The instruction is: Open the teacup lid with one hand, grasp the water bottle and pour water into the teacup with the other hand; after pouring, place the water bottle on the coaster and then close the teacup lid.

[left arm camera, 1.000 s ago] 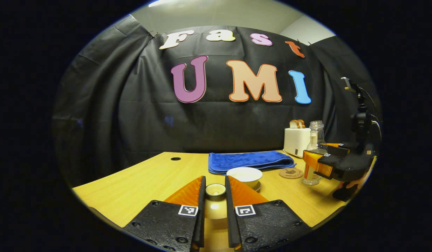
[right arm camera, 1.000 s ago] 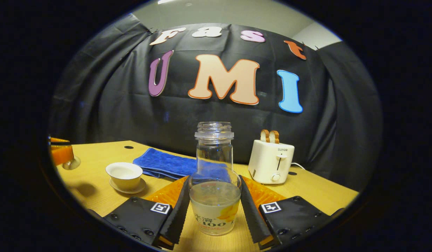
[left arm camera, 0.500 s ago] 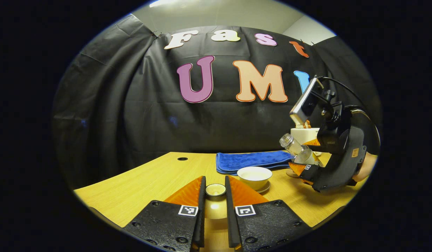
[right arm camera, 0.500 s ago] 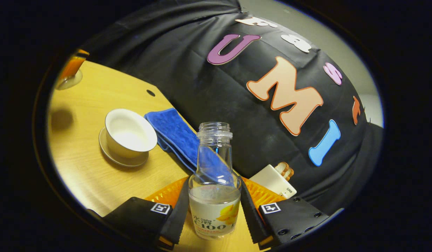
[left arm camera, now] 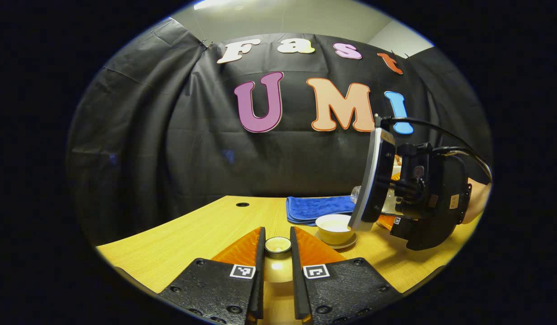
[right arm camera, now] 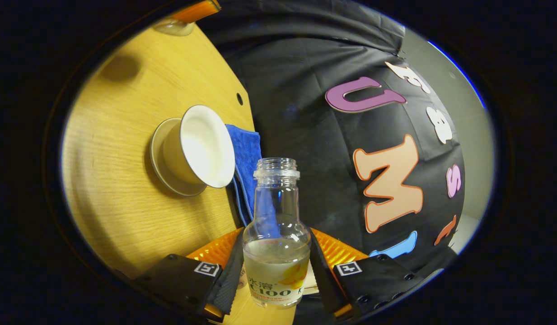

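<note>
Water bottle (right arm camera: 276, 234), clamped between the right tool's (right arm camera: 276, 266) fingers, has been tipped sideways within the last second toward the uncovered teacup (right arm camera: 201, 146) up-left of it, while the teacup lid (left arm camera: 278, 245) is kept gripped by the left tool (left arm camera: 277, 253), so pouring seems imminent.
</note>
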{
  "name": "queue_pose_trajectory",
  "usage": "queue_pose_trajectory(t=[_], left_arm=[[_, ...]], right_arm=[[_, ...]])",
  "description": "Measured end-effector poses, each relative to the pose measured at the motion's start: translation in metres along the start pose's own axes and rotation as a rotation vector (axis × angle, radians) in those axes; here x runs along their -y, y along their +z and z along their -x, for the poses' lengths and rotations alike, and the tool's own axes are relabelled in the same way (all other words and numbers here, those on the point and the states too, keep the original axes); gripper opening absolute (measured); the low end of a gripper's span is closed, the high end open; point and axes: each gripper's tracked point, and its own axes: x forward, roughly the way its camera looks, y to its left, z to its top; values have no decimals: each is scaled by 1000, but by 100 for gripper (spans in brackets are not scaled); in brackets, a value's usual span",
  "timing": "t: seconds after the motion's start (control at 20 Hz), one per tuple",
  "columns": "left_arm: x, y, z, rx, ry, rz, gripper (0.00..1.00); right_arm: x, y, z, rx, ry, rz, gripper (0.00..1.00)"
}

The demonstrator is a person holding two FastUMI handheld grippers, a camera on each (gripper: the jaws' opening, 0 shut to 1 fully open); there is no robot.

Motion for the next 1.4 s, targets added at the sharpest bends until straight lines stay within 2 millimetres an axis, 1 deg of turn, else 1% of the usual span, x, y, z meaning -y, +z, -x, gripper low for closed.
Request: queue_pose_trajectory(t=[0.2,0.25,0.3,0.45,0.5,0.6,0.8,0.85,1.05,1.4], left_arm=[[-9,0,1,-1,16,1,24],[-9,0,1,-2,17,1,22],[-10,-1,1,-2,16,1,24],[-10,0,1,-2,16,2,24],[-9,-1,1,-2,16,1,22],[-11,0,1,-2,16,1,24],[-10,-1,1,-2,15,2,24],[-10,0,1,-2,14,1,24],[-11,-1,1,-1,15,1,24],[-11,-1,1,-3,16,2,24]], right_arm=[[-3,3,1,22,17,108,78],[-3,5,1,30,14,139,78],[-2,7,1,37,12,171,78],[2,10,-1,54,-1,257,77],[2,9,0,58,-2,285,77],[0,11,0,66,0,349,77],[0,14,3,83,-3,444,77],[2,13,1,85,-2,460,77],[4,20,2,99,-11,521,77],[3,28,3,129,-15,619,77]])
